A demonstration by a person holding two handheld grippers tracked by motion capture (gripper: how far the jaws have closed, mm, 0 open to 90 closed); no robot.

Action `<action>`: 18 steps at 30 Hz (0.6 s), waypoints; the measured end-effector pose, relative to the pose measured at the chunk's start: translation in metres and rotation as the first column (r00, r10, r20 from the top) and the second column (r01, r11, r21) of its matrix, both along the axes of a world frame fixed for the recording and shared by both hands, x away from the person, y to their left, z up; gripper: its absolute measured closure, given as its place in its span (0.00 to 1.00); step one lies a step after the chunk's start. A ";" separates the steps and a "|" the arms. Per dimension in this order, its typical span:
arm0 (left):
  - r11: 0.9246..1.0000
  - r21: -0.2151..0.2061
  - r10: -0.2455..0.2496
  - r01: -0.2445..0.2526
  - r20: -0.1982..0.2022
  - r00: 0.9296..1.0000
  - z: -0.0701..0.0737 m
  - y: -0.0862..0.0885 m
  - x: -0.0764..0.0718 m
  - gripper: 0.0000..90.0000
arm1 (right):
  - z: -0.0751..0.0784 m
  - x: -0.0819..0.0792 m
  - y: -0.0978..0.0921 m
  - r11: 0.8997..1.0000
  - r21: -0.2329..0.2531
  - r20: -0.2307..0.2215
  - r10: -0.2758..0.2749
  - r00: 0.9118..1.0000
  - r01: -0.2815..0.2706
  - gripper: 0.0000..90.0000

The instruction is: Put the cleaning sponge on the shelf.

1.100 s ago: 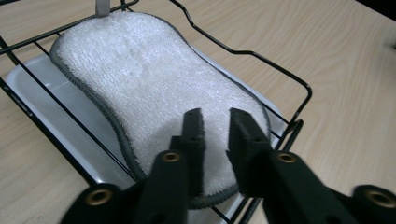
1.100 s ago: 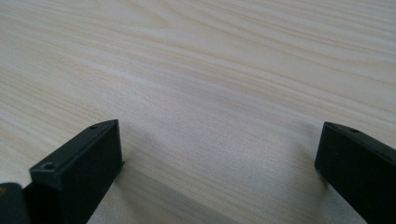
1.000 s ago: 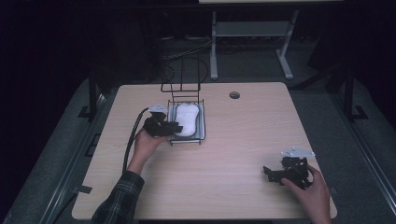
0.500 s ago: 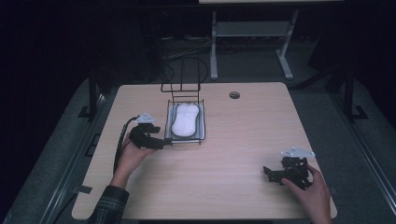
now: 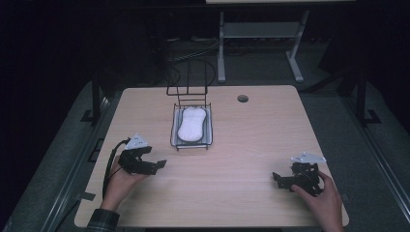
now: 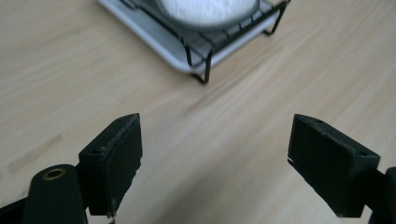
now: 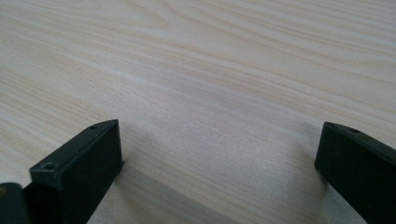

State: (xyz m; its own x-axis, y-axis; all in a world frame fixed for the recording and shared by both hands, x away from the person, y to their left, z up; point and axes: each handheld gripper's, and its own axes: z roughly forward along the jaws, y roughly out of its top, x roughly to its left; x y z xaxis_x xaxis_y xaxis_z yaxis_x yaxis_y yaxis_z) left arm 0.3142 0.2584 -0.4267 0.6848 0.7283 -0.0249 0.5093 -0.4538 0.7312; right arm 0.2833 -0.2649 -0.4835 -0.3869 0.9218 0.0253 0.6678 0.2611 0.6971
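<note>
A black wire rack [image 5: 192, 140] stands on a grey tray at the middle back of the wooden table [image 5: 232, 193]. A white peanut-shaped dish [image 5: 191, 123] lies flat in it. My left gripper [image 5: 155, 165] rests at the near left of the table, open and empty, below and to the left of the rack. In the left gripper view its jaws stand wide apart, and the rack's corner [image 6: 205, 58] with the dish [image 6: 205, 9] lies ahead. My right gripper [image 5: 278, 180] sits low at the near right, open, with bare wood [image 7: 219, 93] between its jaws.
The rack has a tall wire back [image 5: 187, 79] that rises at its far end. A round cable hole [image 5: 242, 98] is in the table's far right part. A white desk frame [image 5: 256, 34] stands on the dark floor behind the table.
My left gripper has drawn back from the rack's left side toward the table's near left edge. The white dish stays in the rack. The right gripper has not moved.
</note>
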 end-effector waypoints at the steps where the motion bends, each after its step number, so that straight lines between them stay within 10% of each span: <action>1: 1.000 0.007 0.002 -0.002 0.000 1.000 -0.002 0.001 -0.004 0.19 | 0.000 0.000 0.000 1.000 0.000 0.000 0.000 1.000 0.000 0.00; 18: 0.997 0.060 0.048 -0.048 -0.001 0.999 -0.029 0.021 -0.044 0.15 | 0.000 0.000 0.000 1.000 0.001 -0.001 -0.001 1.000 0.001 0.00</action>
